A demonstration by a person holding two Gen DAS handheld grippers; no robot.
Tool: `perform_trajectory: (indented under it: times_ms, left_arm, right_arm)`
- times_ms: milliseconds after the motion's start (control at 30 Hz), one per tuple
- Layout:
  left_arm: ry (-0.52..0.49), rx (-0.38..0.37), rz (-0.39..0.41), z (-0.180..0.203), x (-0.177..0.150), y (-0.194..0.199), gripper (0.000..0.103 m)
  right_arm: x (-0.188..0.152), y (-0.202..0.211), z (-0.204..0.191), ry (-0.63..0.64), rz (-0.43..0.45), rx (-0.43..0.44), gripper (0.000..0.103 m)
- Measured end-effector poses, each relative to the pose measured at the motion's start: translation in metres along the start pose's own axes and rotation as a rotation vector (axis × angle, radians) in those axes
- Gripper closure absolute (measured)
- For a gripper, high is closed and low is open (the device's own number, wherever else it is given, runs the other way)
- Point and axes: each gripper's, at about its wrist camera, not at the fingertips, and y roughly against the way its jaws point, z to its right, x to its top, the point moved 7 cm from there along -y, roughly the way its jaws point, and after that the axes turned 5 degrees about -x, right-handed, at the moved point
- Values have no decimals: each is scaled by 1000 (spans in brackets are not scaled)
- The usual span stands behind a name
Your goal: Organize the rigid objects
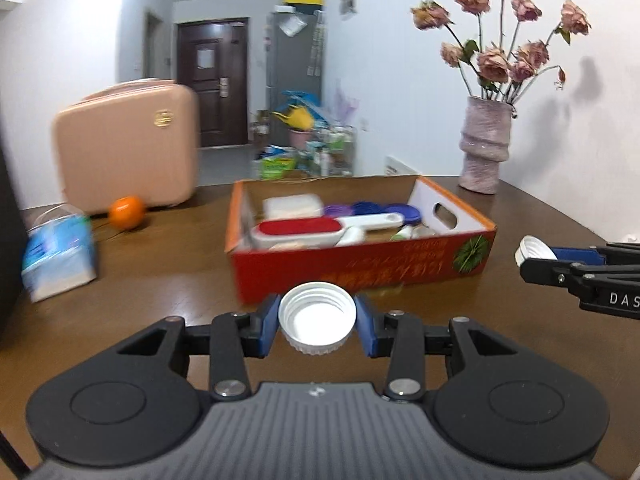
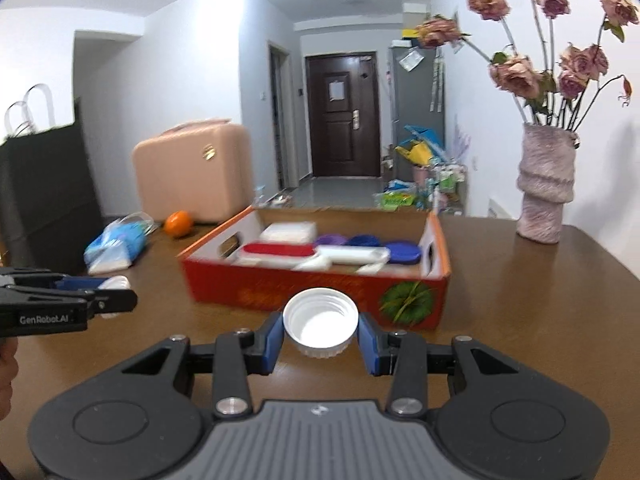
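My left gripper point(image 1: 317, 322) is shut on a white screw cap point(image 1: 317, 308), open side up, held above the brown table in front of the red cardboard box point(image 1: 360, 268). My right gripper point(image 2: 320, 330) is shut on a second white screw cap point(image 2: 320, 318), also open side up, in front of the same box point(image 2: 312, 292). The box holds a red-and-white brush point(image 1: 300, 230), a white lidded tub point(image 1: 294, 205), and purple and blue lids point(image 1: 372, 209). Each gripper shows in the other's view: the right one point(image 1: 536, 258) and the left one point(image 2: 114, 292).
A pink vase with dried roses point(image 1: 484, 148) stands at the back right of the table point(image 1: 160, 296). An orange point(image 1: 127, 211), a pink suitcase point(image 1: 128, 148) and a blue tissue pack point(image 1: 58, 256) are at the left. A dark bag point(image 2: 44, 196) stands far left.
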Motion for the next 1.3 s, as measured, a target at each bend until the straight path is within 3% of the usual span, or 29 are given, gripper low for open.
perform_trajectory:
  times_ms: [167, 300, 500, 567, 600, 633, 667, 733, 1033, 1200, 1300]
  left_arm:
    - [-18, -90, -33, 16, 44, -67, 63]
    - [-15, -150, -59, 31, 74, -123, 63]
    - [6, -185, -165, 40, 78, -205, 63]
    - [15, -176, -171, 39, 74, -221, 56]
    - [15, -177, -171, 38, 71, -227, 44]
    - [19, -177, -171, 35, 68, -231, 40]
    - [32, -177, -164, 33, 65, -234, 40]
    - [21, -175, -197, 34, 61, -242, 39]
    - [8, -131, -168, 27, 67, -230, 38]
    - [29, -64, -98, 4, 74, -177, 34]
    - [5, 21, -67, -21, 74, -134, 34]
  right_arm:
    - [37, -43, 33, -6, 8, -50, 64]
    - [54, -92, 47, 4, -37, -54, 64]
    - [47, -174, 55, -12, -152, -6, 63]
    - [39, -191, 56, -17, -178, -12, 63]
    - [34, -196, 56, -12, -179, -14, 60]
    - [32, -195, 54, 2, -145, -19, 53]
    - [30, -193, 51, 22, -128, -20, 41]
    - [28, -191, 50, 30, -119, -19, 40]
    - [28, -190, 48, 19, -109, -28, 40]
    - [39, -170, 46, 9, -69, -36, 40]
    - [50, -151, 38, 3, -28, -45, 40]
